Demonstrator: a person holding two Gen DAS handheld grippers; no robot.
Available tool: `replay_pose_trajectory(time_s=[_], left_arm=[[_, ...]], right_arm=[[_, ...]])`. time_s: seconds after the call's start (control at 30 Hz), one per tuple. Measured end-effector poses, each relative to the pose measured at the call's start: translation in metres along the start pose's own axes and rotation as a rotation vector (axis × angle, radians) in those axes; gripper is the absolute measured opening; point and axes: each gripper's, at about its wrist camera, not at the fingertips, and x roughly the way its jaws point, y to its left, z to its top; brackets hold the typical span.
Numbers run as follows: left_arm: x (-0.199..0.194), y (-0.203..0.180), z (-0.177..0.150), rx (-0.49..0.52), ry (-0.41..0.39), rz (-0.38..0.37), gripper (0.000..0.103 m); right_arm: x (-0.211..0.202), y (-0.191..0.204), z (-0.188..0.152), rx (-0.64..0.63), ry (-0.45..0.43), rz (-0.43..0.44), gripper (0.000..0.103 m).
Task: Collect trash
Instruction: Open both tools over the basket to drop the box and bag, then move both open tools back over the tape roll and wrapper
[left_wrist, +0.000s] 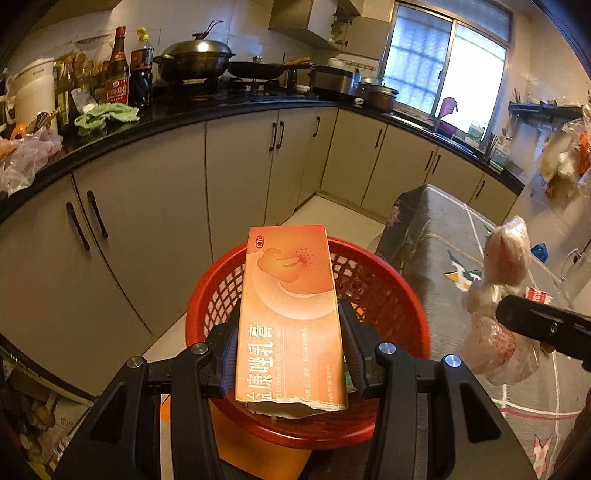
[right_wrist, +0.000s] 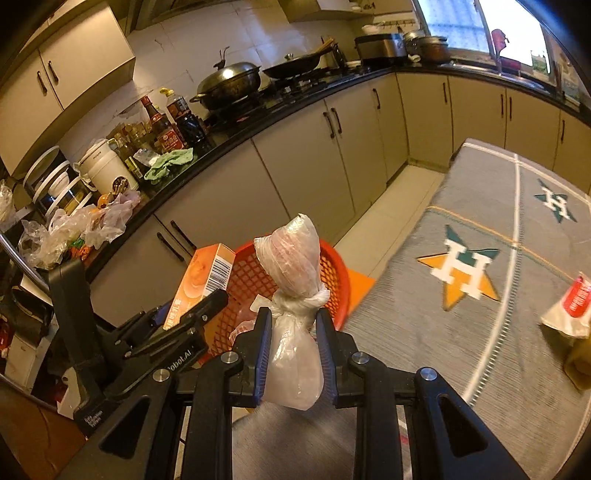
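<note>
Over the red basket (left_wrist: 388, 295): left gripper (left_wrist: 290, 332) clamped on orange box (left_wrist: 291, 306), right gripper (right_wrist: 293, 332) pinching knotted bag (right_wrist: 291, 280). Early release risks bouncing off the rim onto the floor.

The round red plastic lattice basket (left_wrist: 384, 291) sits on the floor — between the cabinet-fronted counter (left_wrist: 166, 192) and the cloth-covered table (left_wrist: 461, 266).

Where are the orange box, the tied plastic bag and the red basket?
orange box (left_wrist: 291, 314): left wrist view, middle of its printed front face.
tied plastic bag (right_wrist: 291, 258): right wrist view, bulging part above the knot.
red basket (left_wrist: 384, 291): left wrist view, inner lattice wall, right side.
</note>
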Motion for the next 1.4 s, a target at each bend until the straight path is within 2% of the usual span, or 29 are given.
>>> replay_pose_trajectory(time_s=[0.27, 0.3, 0.33, 0.4, 0.47, 0.73, 1.27, 1.4], left_arm=[[0.016, 0.015, -0.003, -0.022, 0.032, -0.008, 0.046], [0.016, 0.015, -0.003, -0.022, 0.033, -0.010, 0.046], [0.016, 0.015, -0.004, -0.022, 0.034, -0.013, 0.047], [0.016, 0.015, -0.004, -0.024, 0.033, -0.016, 0.054], [0.015, 0.016, -0.003, -0.022, 0.027, -0.013, 0.055], [0.005, -0.003, -0.006, 0.003, 0.025, -0.048, 0.056], [-0.029, -0.096, -0.022, 0.162, 0.012, -0.104, 0.058], [-0.034, -0.126, -0.028, 0.212, 0.018, -0.124, 0.058]], right_arm=[[0.041, 0.002, 0.011, 0.042, 0.051, 0.011, 0.029], [0.044, 0.001, 0.012, 0.048, 0.054, 0.010, 0.030], [0.046, 0.001, 0.013, 0.049, 0.059, 0.013, 0.037], [0.048, 0.001, 0.013, 0.052, 0.060, 0.013, 0.044], [0.044, -0.001, 0.012, 0.054, 0.045, 0.005, 0.044], [0.016, -0.014, -0.001, 0.053, 0.007, -0.029, 0.044], [-0.060, -0.077, -0.040, 0.128, -0.058, -0.064, 0.044], [-0.092, -0.107, -0.056, 0.142, -0.092, -0.134, 0.044]])
